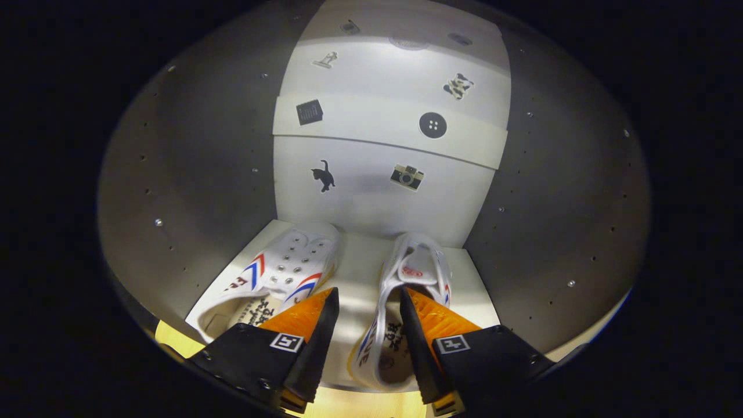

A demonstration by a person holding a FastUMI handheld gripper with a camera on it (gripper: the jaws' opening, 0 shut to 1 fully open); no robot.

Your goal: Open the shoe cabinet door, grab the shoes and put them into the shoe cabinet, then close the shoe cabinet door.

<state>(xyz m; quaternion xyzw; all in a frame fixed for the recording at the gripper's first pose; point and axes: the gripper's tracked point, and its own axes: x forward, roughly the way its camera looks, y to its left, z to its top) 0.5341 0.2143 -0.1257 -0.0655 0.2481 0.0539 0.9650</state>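
Inside, the shoe cabinet (191, 174) is showing grey side walls and a pale sticker-dotted back panel (383, 197). Two white shoes (290, 267) are lying on its floor, toes pointing inward. The gripper (364, 302) is hanging spread apart, its right finger (432, 316) touching the right shoe (415, 273).

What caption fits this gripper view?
Open fingers over two white shoes on the cabinet shelf, stickered back panel beyond.
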